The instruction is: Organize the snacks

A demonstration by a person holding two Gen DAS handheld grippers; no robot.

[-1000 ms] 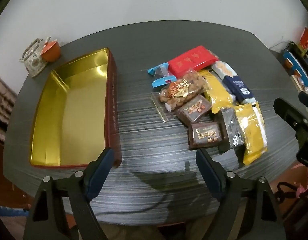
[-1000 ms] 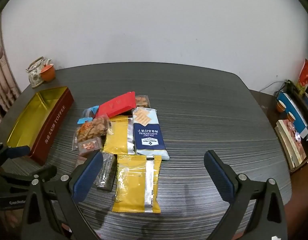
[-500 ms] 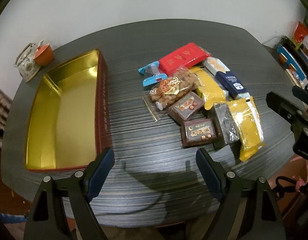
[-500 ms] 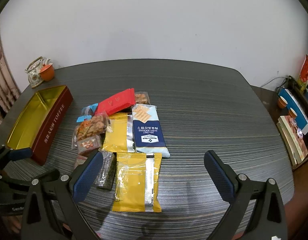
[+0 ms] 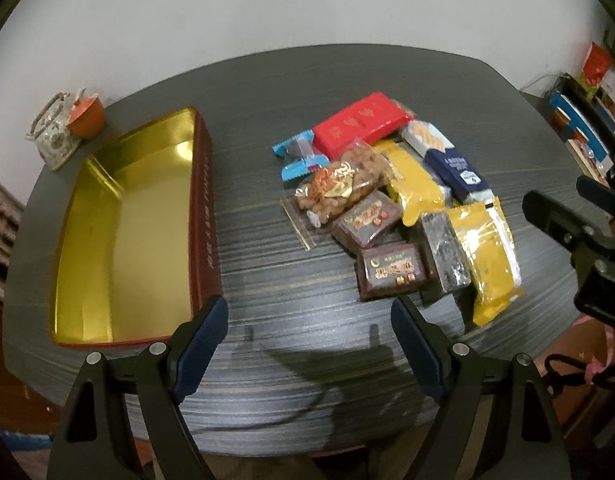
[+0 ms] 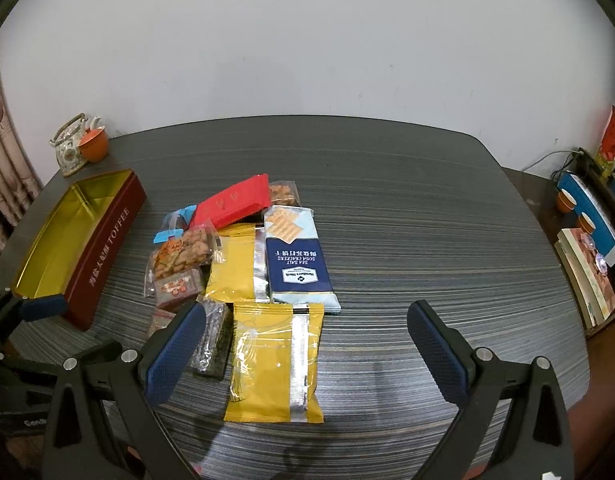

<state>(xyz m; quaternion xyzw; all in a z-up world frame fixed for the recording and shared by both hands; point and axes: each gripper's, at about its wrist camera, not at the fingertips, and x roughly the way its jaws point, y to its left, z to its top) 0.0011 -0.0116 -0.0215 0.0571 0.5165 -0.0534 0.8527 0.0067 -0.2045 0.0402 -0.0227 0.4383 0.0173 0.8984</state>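
zero snacks packed yet: toffee tin [image 5: 123,232] sits bare on the counter [image 6: 407,240], snack pile [image 5: 391,208] loose just to its right, apart from it. left tongs [image 5: 307,344] and right tongs [image 6: 303,344] both spread wide, gripping nothing. whole pile left to sort.

Two black handheld grippers, left gripper [image 5: 309,320] and right gripper [image 6: 305,326], with blue-padded fingers [image 6: 175,350], silver screws, possibly white lettering.

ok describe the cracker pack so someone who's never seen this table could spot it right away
On the dark striped table, find the snack pile right of the open gold-lined toffee tin. The sea salt soda cracker pack lies at the pile's right edge, beside a yellow packet. It alone is navy and pale blue, with crackers pictured.
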